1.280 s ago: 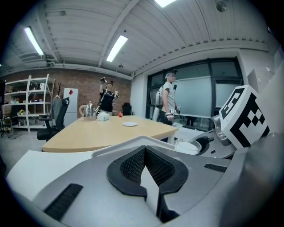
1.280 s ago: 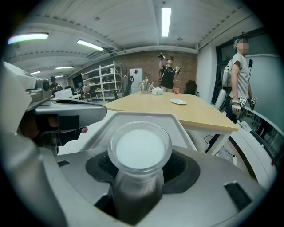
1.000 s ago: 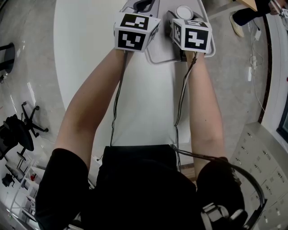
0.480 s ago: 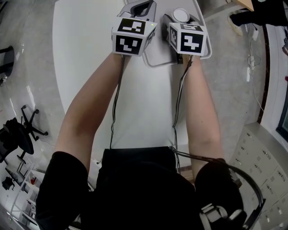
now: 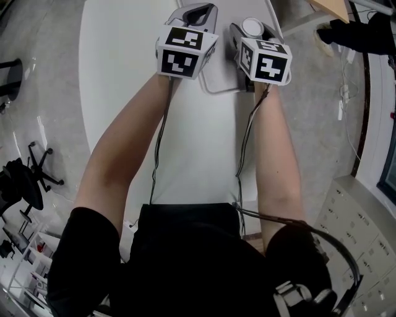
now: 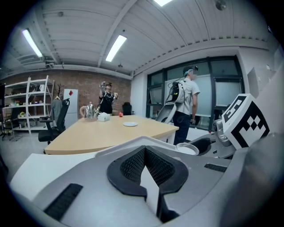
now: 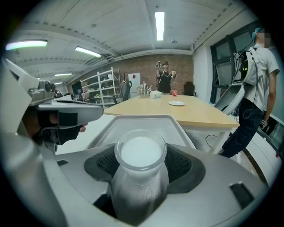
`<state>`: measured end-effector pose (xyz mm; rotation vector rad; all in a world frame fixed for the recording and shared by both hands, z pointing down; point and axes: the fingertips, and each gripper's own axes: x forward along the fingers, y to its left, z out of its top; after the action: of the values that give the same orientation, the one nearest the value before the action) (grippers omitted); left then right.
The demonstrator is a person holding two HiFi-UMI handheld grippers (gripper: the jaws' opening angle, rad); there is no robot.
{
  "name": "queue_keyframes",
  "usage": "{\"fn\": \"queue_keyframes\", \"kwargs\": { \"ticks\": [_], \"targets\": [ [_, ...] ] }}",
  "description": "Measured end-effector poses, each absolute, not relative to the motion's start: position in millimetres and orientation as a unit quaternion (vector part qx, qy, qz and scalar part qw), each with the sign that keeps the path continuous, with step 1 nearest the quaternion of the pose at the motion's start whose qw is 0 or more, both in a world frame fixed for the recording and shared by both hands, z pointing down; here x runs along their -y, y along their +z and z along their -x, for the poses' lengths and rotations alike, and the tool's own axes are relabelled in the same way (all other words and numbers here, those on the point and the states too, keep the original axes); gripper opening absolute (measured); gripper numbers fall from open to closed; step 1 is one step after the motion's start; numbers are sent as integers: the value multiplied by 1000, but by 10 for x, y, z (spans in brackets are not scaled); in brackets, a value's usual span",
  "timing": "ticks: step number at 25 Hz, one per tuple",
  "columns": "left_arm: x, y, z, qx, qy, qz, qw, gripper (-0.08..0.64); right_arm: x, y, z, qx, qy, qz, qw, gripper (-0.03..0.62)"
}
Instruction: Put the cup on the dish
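My right gripper (image 5: 250, 29) is shut on a frosted white cup (image 5: 252, 26), whose round rim (image 7: 141, 153) faces the camera between the black pads (image 7: 186, 166). The cup hangs over a pale grey square dish (image 5: 215, 85) with a raised rim (image 7: 133, 120) on the white table. My left gripper (image 5: 199, 10) is beside it on the left, over the dish's left part, its jaws (image 6: 144, 153) closed tip to tip with nothing between them. From the left gripper view the cup (image 6: 187, 149) shows to the right, under the right gripper's marker cube (image 6: 243, 122).
The white table (image 5: 124, 93) ends close to the right of the dish, with grey floor beyond. A wooden table (image 7: 177, 111) stands behind, with a person (image 7: 253, 88) at its right end. Black office chairs (image 5: 25, 179) stand on the floor at the left.
Both grippers have shifted slightly over the dish, staying side by side. The right one still holds the cup and the left one is still closed and empty.
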<state>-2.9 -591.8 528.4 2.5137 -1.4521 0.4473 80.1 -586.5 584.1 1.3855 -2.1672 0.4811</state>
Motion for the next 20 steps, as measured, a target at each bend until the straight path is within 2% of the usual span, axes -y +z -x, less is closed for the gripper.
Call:
{"fn": "queue_keyframes", "kwargs": {
  "ticks": [11,20],
  "targets": [
    [5758,4892,24,494,150,-852,86,0,5794,5137,-817,811,137,-521,230,255],
    [5443,4240,37,499,133,-854,58,0,5481,4256,-803,822,97,-535,171,253]
  ]
}}
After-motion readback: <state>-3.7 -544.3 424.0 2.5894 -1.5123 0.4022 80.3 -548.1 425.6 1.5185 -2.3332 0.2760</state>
